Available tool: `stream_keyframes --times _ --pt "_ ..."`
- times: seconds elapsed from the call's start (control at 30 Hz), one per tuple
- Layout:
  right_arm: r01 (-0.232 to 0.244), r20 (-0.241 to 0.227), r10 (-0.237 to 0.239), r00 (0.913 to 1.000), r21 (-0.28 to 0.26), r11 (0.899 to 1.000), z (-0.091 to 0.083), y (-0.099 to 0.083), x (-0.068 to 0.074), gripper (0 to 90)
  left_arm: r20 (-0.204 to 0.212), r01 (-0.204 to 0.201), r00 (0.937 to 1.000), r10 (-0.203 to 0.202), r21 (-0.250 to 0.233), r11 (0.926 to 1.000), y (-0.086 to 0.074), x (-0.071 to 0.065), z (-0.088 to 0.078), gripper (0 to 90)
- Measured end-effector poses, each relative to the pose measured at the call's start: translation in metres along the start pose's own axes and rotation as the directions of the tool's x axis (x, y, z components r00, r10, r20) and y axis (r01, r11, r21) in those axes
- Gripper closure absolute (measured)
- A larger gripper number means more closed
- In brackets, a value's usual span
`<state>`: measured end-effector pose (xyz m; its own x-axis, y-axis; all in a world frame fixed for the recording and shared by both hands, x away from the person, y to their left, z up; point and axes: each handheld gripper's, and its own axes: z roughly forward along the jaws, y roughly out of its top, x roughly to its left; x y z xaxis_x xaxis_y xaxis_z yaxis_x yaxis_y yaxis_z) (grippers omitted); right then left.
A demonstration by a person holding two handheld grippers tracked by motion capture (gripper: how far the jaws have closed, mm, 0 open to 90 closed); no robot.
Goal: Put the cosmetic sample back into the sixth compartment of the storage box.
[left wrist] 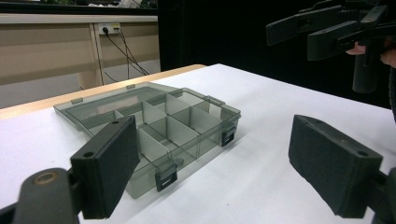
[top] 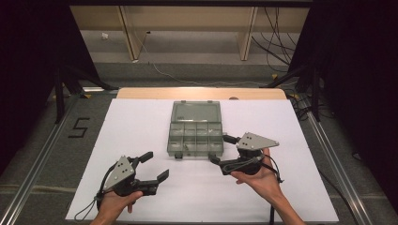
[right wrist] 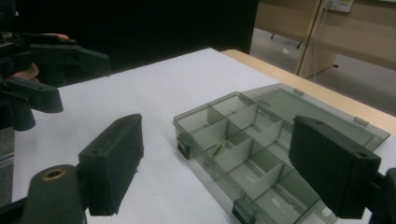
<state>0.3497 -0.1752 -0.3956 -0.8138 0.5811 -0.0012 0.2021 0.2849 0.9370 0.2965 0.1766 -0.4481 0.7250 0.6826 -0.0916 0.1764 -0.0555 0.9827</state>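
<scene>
Where the white sheet point(top: 141, 122) covers the table, the stock reads from left to right as follows.

Item one: left gripper point(top: 156, 166), held in the person's left hand point(top: 115, 201) near the front left of the sheet. Grey three-cornered plate on top, cable trailing toward the table's edge. Jaws spread wide apart, nothing between them; in the left gripper view they stand parted over bare sheet, pointing toward the box.

Item two: compartment box point(top: 195, 136), smoky translucent plastic, lying flat at the middle of the sheet, toward its far half. Lid point(top: 196, 111) folded fully back and lying flat beyond the tray. Tray divided by thin walls into rows of small cells. Two dark latches point(left wrist: 166, 177) hang on the front wall. A small pale-green piece point(right wrist: 215, 149) lies in one cell near the front; what it is cannot be told. Other cells hold faint small bits, too blurred to name.

Item three: right gripper point(top: 220, 151), held in the person's right hand point(top: 258, 176), just beside the box's front right corner and clear of it. Jaws gaping, nothing gripped. In the right gripper view one jaw stands over the sheet and the other over the tray's cells.

Item four: wooden table edge point(top: 202, 93), showing beyond the sheet.
</scene>
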Motion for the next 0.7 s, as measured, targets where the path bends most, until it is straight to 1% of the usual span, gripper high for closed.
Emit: stream_keyframes --times 0.03,0.07,0.1,0.17,0.2,0.23,0.27,0.33,0.4,0.43,0.53,0.57,0.6,0.63,0.67,0.7 --pt "-0.018 -0.005 0.018 0.9998 0.006 1.0 -0.002 -0.001 0.001 19.0 0.0 0.0 1.0 0.0 0.0 1.0 0.0 0.0 0.0 15.9" --pt "-0.007 -0.004 0.007 1.0 -0.012 1.0 -0.002 -0.002 0.0 19.1 0.0 -0.001 1.0 0.001 0.0 1.0 0.0 0.0 0.0 15.9" --pt "-0.018 -0.002 0.018 0.9998 -0.015 1.0 -0.004 -0.003 0.001 19.0 -0.001 0.0 1.0 0.0 -0.001 1.0 0.0 0.0 0.0 15.9" --pt "-0.015 0.009 0.015 0.9998 -0.025 1.0 -0.008 -0.006 0.002 19.2 -0.001 -0.001 1.0 0.001 -0.001 1.0 0.0 0.0 0.0 15.9" --pt "-0.028 0.003 0.028 0.9996 -0.036 0.999 -0.009 -0.007 0.003 19.8 -0.001 -0.001 1.0 0.001 -0.001 1.0 0.0 0.0 0.0 15.9" --pt "-0.028 0.003 0.028 0.9996 -0.036 0.999 -0.009 -0.007 0.003 19.8 -0.001 -0.001 1.0 0.001 -0.001 1.0 0.0 0.0 0.0 15.9" --pt "-0.015 0.018 0.016 0.9997 -0.037 0.999 -0.01 -0.007 0.003 20.1 -0.001 -0.001 1.0 0.001 -0.001 1.0 0.0 0.0 0.0 15.9" --pt "-0.018 0.022 0.019 0.9996 -0.047 0.999 -0.012 -0.009 0.004 19.9 -0.001 -0.001 1.0 0.001 -0.001 1.0 0.0 0.0 0.0 15.9" --pt "-0.028 0.02 0.028 0.9994 -0.039 0.999 -0.014 -0.011 0.004 19.9 -0.002 -0.002 1.0 0.002 -0.001 1.0 0.0 0.0 0.0 15.9" --pt "-0.026 0.033 0.028 0.9991 -0.054 0.998 -0.014 -0.013 0.004 19.8 -0.002 -0.002 1.0 0.002 -0.001 1.0 0.0 0.0 0.0 15.9" --pt "-0.024 0.028 0.026 0.9993 -0.06 0.998 -0.015 -0.016 0.004 19.6 -0.002 -0.001 1.0 0.001 -0.001 1.0 0.0 0.0 0.0 15.9" --pt "-0.027 0.023 0.028 0.9993 -0.053 0.998 -0.016 -0.016 0.004 19.6 -0.001 -0.001 1.0 0.001 -0.001 1.0 0.0 0.0 0.0 15.9" --pt "-0.025 0.034 0.027 0.9991 -0.048 0.999 -0.017 -0.017 0.004 19.5 -0.001 -0.001 1.0 0.001 0.0 1.0 0.0 0.0 0.0 15.9" --pt "-0.036 0.025 0.038 0.999 -0.049 0.998 -0.019 -0.018 0.005 19.6 -0.002 -0.002 1.0 0.002 -0.001 1.0 0.0 0.0 0.0 15.9" --pt "-0.036 0.025 0.038 0.999 -0.049 0.998 -0.019 -0.018 0.005 19.6 -0.002 -0.002 1.0 0.002 -0.001 1.0 0.0 0.0 0.0 15.9" --pt "-0.032 0.024 0.033 0.9992 -0.065 0.997 -0.019 -0.019 0.005 19.6 -0.002 -0.001 1.0 0.001 -0.001 1.0 0.0 0.0 0.0 15.9"
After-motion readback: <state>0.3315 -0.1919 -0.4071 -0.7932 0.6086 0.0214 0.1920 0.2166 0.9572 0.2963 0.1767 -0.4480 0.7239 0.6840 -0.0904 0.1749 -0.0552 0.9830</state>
